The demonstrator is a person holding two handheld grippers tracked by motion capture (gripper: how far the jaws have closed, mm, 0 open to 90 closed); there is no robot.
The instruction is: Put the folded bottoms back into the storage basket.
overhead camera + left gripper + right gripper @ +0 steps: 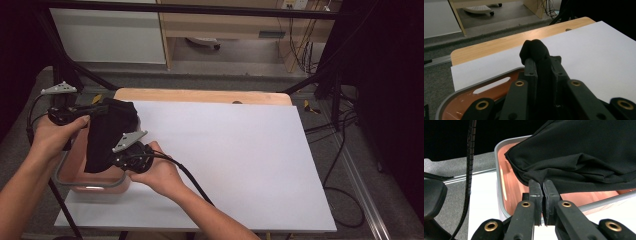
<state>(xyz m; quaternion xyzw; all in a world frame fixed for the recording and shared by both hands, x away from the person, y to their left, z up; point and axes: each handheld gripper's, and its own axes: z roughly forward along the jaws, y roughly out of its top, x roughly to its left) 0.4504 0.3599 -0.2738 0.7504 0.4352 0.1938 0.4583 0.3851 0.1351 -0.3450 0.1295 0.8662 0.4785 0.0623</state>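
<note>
Both grippers grip one black cloth (pixel 109 134) hanging above the pink basket (pixel 95 186) at the table's left edge. On the left, the left gripper (pixel 101 109) pinches a bunched corner tight; to its right, the right gripper (pixel 116 161) clamps a lower fold. Lifting out looks done; spreading it on the white sheet (pixel 225 160) remains, I'd judge

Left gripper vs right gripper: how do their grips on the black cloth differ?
The left gripper pinches a bunched knob of the black cloth that bulges past its jaw tips; the right gripper pinches a thin folded edge. In the high view the left gripper sits at the cloth's far end, the right gripper at its near side. Shared: both are shut on the cloth, holding it over the pink basin.
</note>
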